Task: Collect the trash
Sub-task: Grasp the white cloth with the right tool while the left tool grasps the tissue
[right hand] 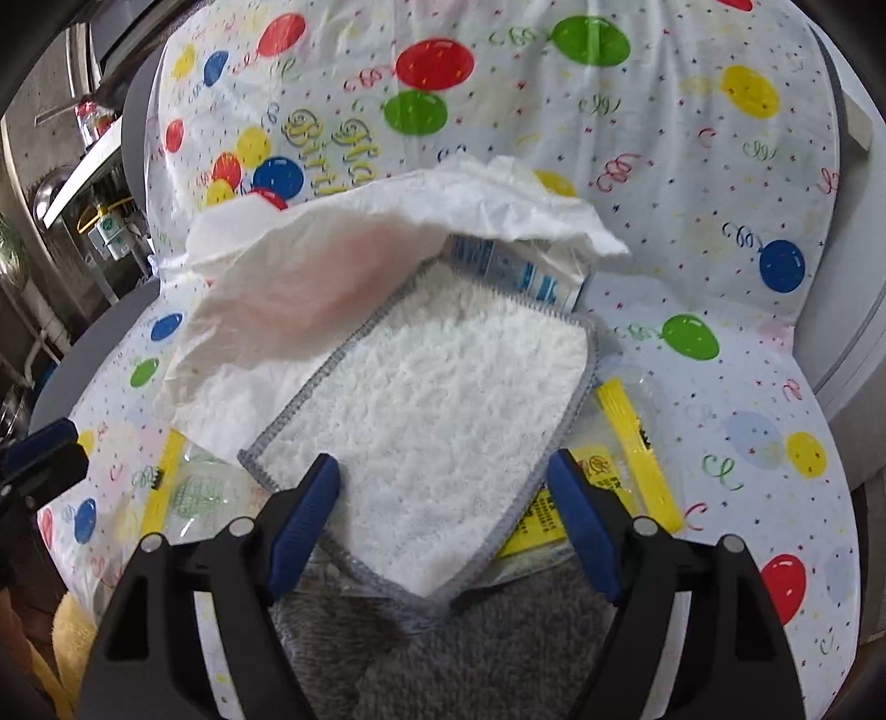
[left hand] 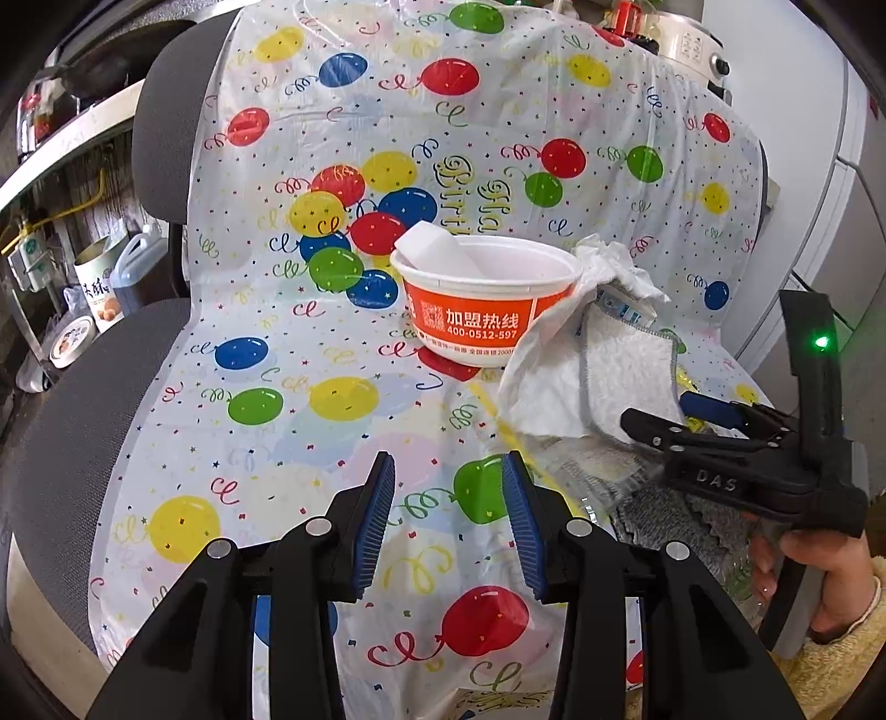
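An orange and white paper bowl (left hand: 487,302) stands on the balloon-print sheet (left hand: 332,399) with a white scrap (left hand: 437,249) inside. Right of it lies a crumpled tissue (left hand: 545,360) (right hand: 332,266) over a white fluffy cloth with grey stitching (left hand: 626,360) (right hand: 443,399). A blue and white packet (right hand: 515,271) peeks from under the tissue. A clear bag with yellow strips (right hand: 626,443) and a grey cloth (right hand: 470,653) lie beneath. My left gripper (left hand: 451,515) hovers open over bare sheet. My right gripper (right hand: 443,498) (left hand: 675,415) is open wide, its fingers on either side of the white cloth's near corner.
The sheet covers a dark mesh chair (left hand: 66,443). A shelf with tins and a jug (left hand: 111,277) is at the left, a rice cooker (left hand: 692,44) behind, a white cabinet (left hand: 853,221) at the right. A hand (left hand: 819,581) holds the right gripper.
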The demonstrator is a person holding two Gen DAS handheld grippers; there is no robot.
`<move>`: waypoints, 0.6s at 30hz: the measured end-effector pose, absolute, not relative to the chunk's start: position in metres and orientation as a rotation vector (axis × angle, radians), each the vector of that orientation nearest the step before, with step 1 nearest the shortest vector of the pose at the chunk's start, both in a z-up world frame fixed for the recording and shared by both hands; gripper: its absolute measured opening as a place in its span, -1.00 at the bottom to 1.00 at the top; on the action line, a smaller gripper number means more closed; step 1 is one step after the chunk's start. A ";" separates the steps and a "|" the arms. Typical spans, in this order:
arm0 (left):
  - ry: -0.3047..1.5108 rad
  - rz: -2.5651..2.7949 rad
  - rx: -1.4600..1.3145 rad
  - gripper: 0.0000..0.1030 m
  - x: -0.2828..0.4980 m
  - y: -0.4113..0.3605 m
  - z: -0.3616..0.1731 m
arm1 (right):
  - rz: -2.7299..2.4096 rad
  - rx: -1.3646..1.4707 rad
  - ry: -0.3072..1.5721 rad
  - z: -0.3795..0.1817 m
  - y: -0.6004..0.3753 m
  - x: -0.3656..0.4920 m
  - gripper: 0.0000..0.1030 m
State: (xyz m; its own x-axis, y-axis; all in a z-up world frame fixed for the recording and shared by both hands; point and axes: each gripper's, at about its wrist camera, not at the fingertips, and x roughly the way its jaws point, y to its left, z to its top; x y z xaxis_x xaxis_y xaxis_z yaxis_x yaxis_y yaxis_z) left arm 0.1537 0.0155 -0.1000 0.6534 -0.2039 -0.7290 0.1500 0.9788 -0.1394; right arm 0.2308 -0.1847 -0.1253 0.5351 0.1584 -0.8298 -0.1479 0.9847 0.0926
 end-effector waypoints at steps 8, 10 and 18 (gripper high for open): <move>0.833 -0.201 -0.069 -0.18 0.144 0.016 -0.097 | 0.220 -0.033 0.911 -0.101 -0.172 0.216 -0.34; 0.826 -0.204 -0.061 -0.18 0.139 0.016 -0.094 | 0.220 -0.004 0.869 -0.086 -0.177 0.210 -0.51; 0.812 -0.220 -0.051 -0.18 0.133 0.011 -0.084 | 0.207 0.065 0.715 -0.029 -0.211 0.161 -0.87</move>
